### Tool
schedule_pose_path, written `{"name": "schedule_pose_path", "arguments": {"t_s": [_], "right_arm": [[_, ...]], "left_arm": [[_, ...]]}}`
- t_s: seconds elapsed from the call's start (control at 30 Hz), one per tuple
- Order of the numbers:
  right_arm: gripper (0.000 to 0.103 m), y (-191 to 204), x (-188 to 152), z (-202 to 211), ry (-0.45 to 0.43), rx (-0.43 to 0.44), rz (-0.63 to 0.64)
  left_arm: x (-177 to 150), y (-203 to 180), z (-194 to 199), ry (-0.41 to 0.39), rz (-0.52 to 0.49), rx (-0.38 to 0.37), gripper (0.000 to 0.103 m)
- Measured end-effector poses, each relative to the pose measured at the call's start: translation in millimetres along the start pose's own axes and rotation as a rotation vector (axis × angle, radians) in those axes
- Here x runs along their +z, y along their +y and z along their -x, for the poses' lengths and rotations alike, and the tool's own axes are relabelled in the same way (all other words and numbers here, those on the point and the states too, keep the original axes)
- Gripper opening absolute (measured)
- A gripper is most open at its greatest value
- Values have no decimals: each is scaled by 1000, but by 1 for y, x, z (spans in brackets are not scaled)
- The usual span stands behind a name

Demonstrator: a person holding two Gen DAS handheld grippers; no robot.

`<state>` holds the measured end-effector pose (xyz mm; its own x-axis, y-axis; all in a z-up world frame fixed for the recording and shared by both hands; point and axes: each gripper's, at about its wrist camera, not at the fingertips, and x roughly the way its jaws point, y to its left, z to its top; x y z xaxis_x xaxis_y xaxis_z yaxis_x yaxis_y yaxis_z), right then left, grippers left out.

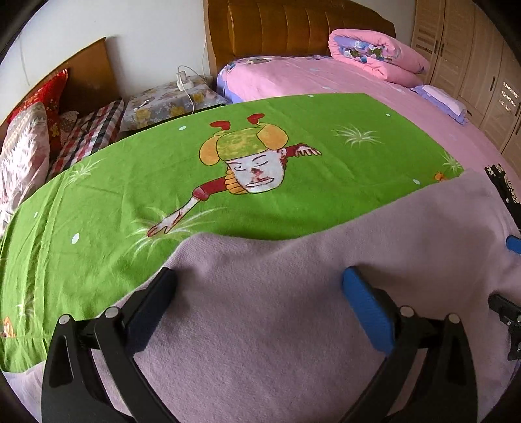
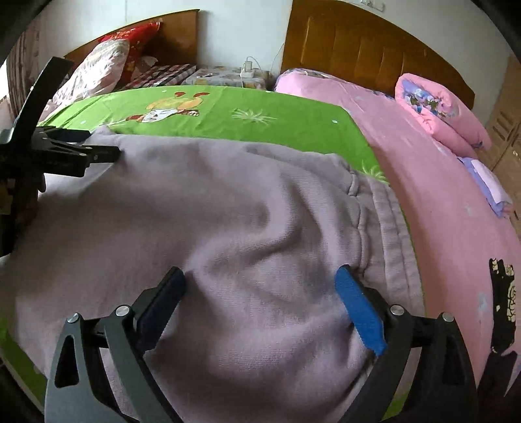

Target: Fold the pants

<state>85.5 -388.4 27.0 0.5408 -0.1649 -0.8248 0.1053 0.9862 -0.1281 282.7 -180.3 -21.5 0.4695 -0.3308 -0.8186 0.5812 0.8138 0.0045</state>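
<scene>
The pants [image 2: 228, 234] lie doubled on the green sheet [image 1: 293, 201] (waistband at right, rumpled), both the left gripper [image 1: 259, 276] and right gripper [image 2: 260, 276] wide and empty above them, further folding likely left.

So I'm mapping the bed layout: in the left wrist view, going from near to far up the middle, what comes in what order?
Left gripper → lilac pants → green cartoon sheet → pink bedspread → brown headboard.
</scene>
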Motion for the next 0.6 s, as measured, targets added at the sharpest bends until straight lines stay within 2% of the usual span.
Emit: {"name": "schedule_pose_path", "arguments": {"t_s": [0.13, 0.33, 0.47, 0.6], "right_arm": [[90, 4, 0, 1, 6, -18, 24], [91, 35, 5, 6, -8, -196, 182], [91, 33, 4, 5, -7, -202, 182], [91, 46, 3, 7, -21, -282, 246]], "left_arm": [[-1, 0, 1, 0, -1, 4, 102], [-1, 0, -1, 0, -2, 5, 102], [-1, 0, -1, 0, -2, 6, 102], [-1, 0, -1, 0, -3, 6, 102]]}}
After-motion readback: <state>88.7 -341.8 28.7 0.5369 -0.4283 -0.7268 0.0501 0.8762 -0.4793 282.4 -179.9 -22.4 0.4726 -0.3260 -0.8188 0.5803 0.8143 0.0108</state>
